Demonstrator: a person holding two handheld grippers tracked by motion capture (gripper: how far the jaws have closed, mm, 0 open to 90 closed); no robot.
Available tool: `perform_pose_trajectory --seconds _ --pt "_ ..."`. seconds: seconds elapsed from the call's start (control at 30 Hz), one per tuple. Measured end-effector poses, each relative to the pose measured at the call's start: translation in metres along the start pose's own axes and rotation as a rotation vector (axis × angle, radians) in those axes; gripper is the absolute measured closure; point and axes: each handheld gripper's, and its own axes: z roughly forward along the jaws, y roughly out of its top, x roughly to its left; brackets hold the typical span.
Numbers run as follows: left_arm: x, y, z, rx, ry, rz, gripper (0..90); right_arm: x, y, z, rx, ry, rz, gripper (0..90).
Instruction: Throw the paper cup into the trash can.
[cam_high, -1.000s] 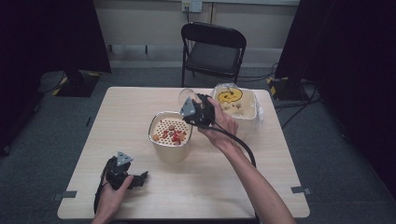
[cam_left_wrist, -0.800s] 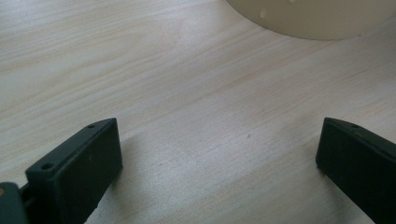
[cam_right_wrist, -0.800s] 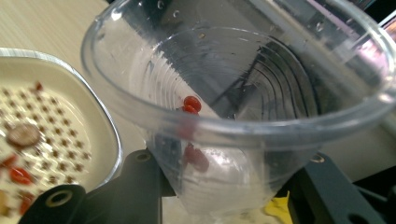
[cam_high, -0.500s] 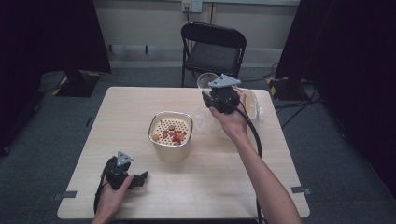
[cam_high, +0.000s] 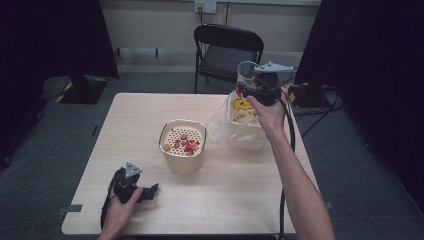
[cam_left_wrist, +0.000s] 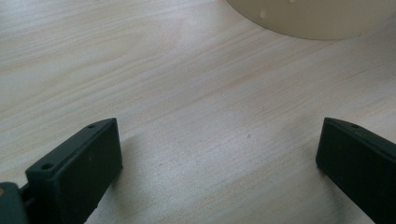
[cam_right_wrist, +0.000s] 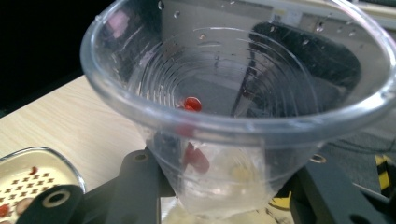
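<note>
1. My right claw (cam_high: 248, 86) pinches a clear ribbed plastic cup (cam_high: 246, 75), its two black jaws pressed against the cup's lower wall on either side, as I see in the right gripper view.
2. I hold the clear ribbed plastic cup (cam_right_wrist: 238, 93) in the air over the far right part of the light wooden surface (cam_high: 235, 195), above a clear plastic bag holding a container with a yellow print (cam_high: 240, 125).
3. In the right gripper view the cup's long axis runs from its narrow base between my jaws out to its wide rim, with the mouth opening toward the camera; in the high view the rim is uppermost and the cup looks tilted, though I cannot tell how far.
4. A few small red bits (cam_right_wrist: 192, 103) cling inside the cup, along with drops of water on its wall.
5. A cream rounded-square tub with a perforated insert (cam_high: 183, 145) stands near the middle of the surface, apart from the bag, with red and brown pieces lying on the insert.
6. My left claw (cam_high: 154, 189) rests low on the near left of the surface, jaws spread wide in the left gripper view with bare wood (cam_left_wrist: 201, 116) between them, gripping nothing.
7. A black folding chair (cam_high: 225, 50) stands beyond the surface's far edge.
</note>
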Motion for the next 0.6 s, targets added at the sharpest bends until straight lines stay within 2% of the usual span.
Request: perform_pose_trajectory --seconds 0.1,0.23,0.3,0.37,0.4,0.6 --pt "0.0 0.0 0.0 0.0 0.0 -0.001 0.0 -0.014 -0.003 0.004 0.02 -0.024 0.022 56.9" --pt "0.0 0.0 0.0 0.0 0.0 0.0 0.0 -0.032 -0.011 0.012 0.052 -0.029 0.058 54.5" --pt "0.0 0.0 0.0 0.0 0.001 0.001 0.0 -0.04 -0.014 0.015 0.064 -0.035 0.081 48.9" --pt "0.0 0.0 0.0 0.0 -0.001 -0.002 0.0 -0.043 -0.015 0.018 0.077 -0.024 0.089 39.3" --pt "0.0 0.0 0.0 0.0 -0.001 -0.002 0.0 -0.043 -0.016 0.02 0.088 -0.045 0.08 35.0" --pt "0.0 0.0 0.0 0.0 0.001 0.0 0.0 -0.044 -0.02 0.027 0.086 -0.021 0.113 21.9"
